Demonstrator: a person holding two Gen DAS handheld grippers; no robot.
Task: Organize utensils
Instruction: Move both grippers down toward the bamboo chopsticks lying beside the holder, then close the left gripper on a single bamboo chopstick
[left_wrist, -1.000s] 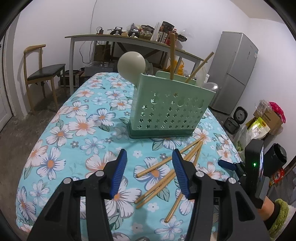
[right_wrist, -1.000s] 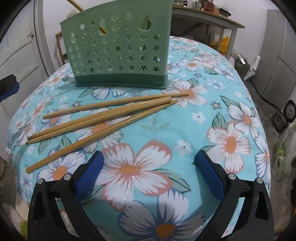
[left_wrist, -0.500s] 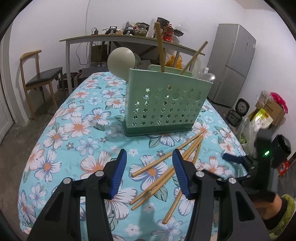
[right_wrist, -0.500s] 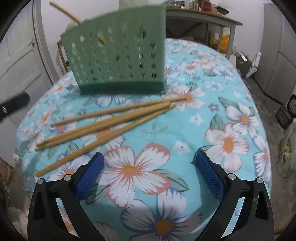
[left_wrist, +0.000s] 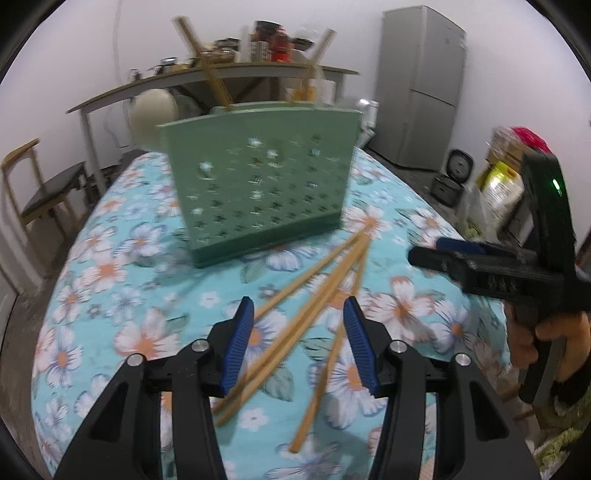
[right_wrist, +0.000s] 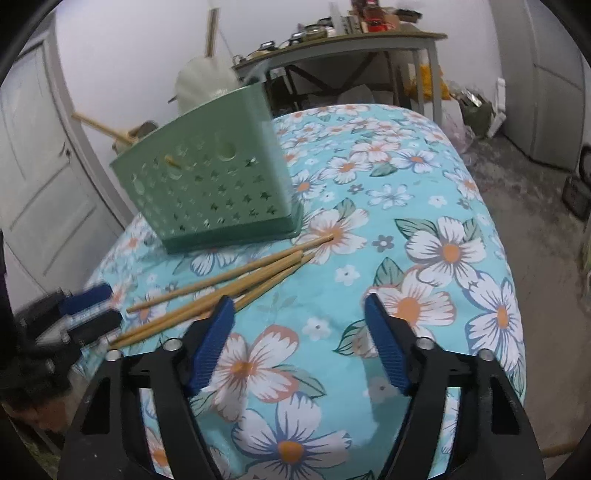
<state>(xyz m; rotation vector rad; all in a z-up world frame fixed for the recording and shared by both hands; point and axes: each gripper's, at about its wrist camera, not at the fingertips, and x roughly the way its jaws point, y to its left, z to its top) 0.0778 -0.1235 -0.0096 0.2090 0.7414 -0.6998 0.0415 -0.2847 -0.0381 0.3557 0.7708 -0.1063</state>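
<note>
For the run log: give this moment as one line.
left gripper: open, over chopsticks | right gripper: jaws just closing, empty | holder: upright on tablecloth

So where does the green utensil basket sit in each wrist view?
Left wrist: green utensil basket upper centre, blurred, beyond the loose chopsticks.
Right wrist: green utensil basket upper left, tilted in the frame, chopsticks just below it.
Shared landmark: the chopstick tips converging by the basket's base corner.
</note>
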